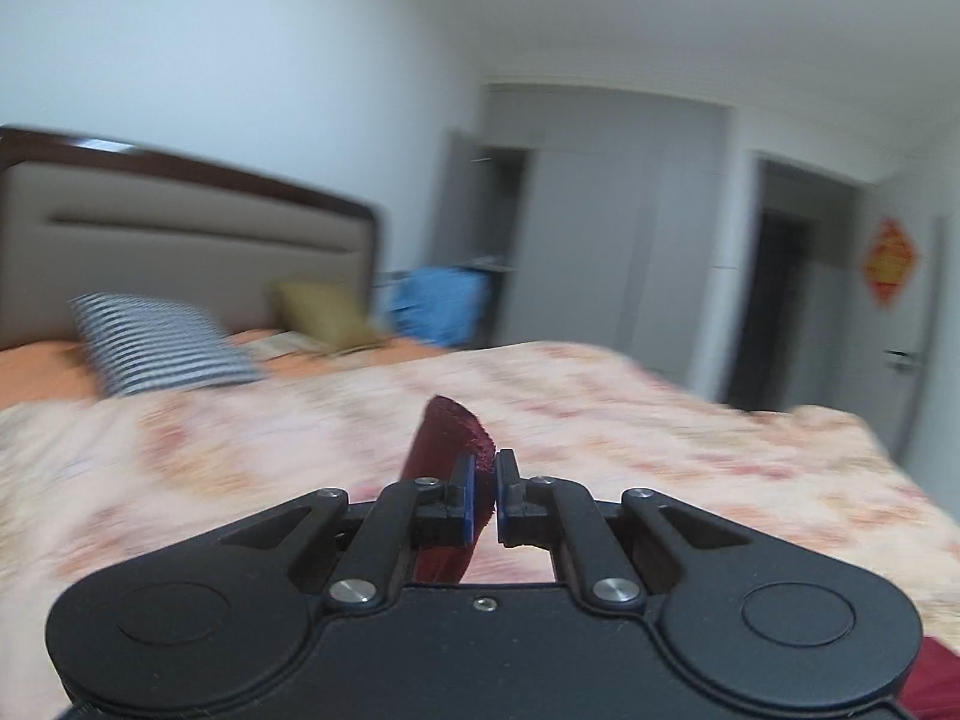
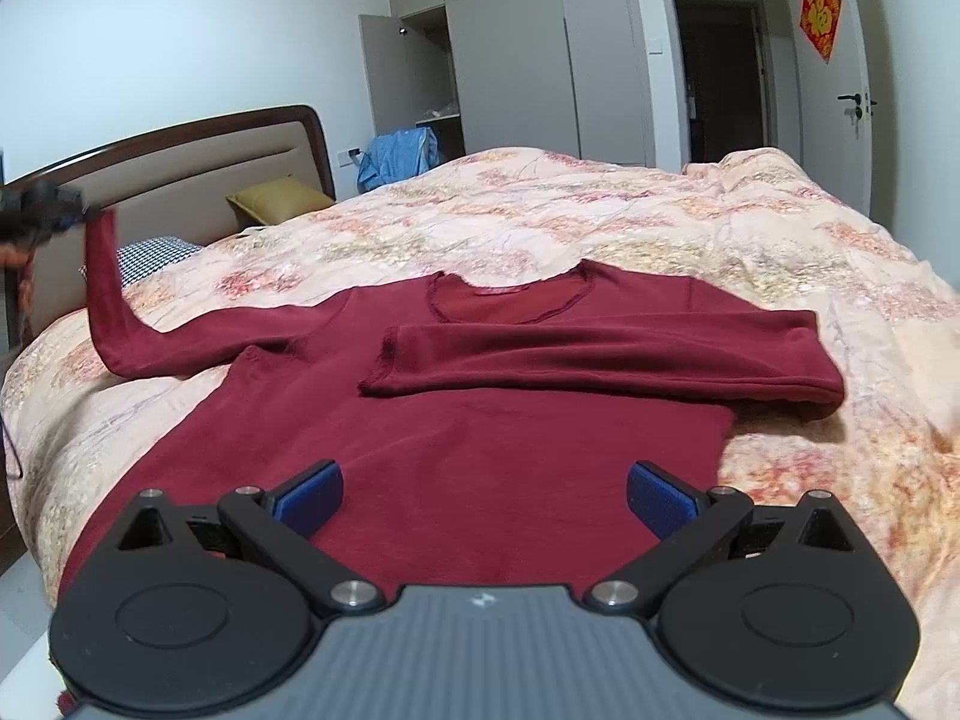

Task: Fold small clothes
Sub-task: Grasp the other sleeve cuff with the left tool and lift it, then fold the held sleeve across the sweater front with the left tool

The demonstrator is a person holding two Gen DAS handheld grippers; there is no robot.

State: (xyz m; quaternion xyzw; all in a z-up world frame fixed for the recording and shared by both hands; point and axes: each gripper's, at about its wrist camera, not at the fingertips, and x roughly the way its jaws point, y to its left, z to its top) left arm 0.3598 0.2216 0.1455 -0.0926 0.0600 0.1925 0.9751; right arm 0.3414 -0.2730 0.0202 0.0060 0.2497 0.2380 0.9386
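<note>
Left gripper (image 1: 486, 495) clenches the red shirt's (image 2: 432, 456) sleeve cuff (image 1: 459, 426) above the floral quilt (image 2: 600, 216); right gripper (image 2: 485, 501) gapes over the hem, collar toward the wardrobe (image 2: 510, 48).

Home bedroom: bed (image 2: 600, 210) with padded headboard (image 2: 180, 174), pillows (image 1: 162, 342), built-in wardrobe (image 2: 510, 48), door (image 2: 840, 90).

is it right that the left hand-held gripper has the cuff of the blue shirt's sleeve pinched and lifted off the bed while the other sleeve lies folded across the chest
Not quite: the shirt is dark red, not blue, as the right wrist view shows. The rest holds: the left hand-held gripper has the cuff pinched and lifted off the bed, and the other sleeve lies folded across the chest.
</note>
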